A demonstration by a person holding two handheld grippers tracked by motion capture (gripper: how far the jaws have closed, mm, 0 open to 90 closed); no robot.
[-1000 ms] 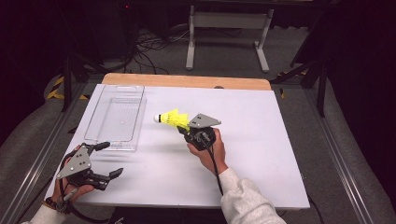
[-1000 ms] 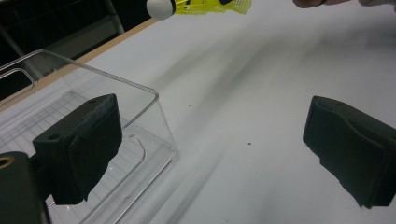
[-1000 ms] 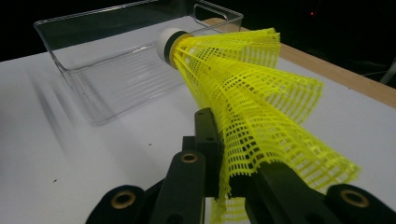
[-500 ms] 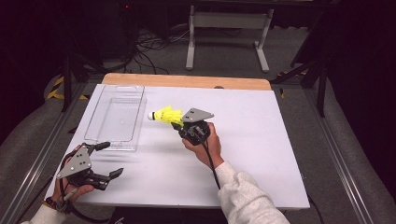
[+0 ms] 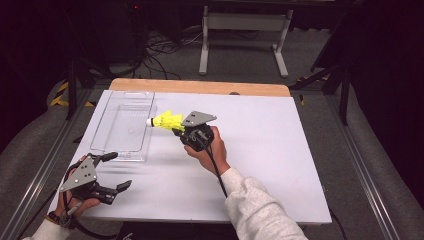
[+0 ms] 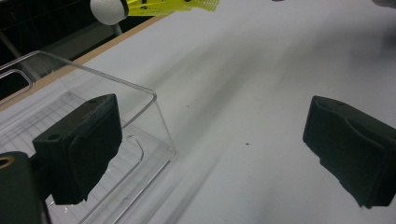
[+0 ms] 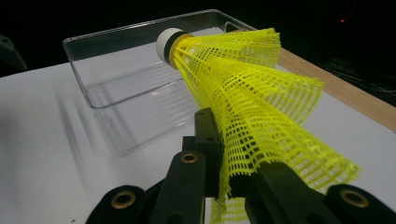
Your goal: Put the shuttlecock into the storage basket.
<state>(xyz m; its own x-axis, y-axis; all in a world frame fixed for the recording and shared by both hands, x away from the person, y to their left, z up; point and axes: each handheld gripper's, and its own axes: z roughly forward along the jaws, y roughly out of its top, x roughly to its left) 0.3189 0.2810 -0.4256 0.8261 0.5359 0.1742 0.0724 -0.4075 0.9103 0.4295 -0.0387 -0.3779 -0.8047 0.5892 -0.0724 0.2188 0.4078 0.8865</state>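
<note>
My right gripper is clamped on a yellow shuttlecock — the jaws pinch the mesh skirt near its wide end, and in the right gripper view the skirt bulges and folds where they press it. The white cork tip points straight ahead of my jaws, away from me. The shuttlecock is off the table, carried in the air.

Just beyond the cork tip lies a clear plastic tray, shallow and rectangular, resting flat on the white tabletop. From the high view the tip sits over the tray's near-side rim; I cannot tell its height above the rim. In the right gripper view the tray is ahead of my jaws and somewhat to their left, open side up.

My left gripper rests low by the table's near edge, held in my left hand, jaws spread wide with nothing between them. In the left gripper view the two black pads stand well apart; the tray's corner is just ahead of the left-side pad, bare table ahead of the other. The shuttlecock shows far ahead and high — cork toward the tray side.

Wooden edge of the table lies beyond both grippers.
</note>
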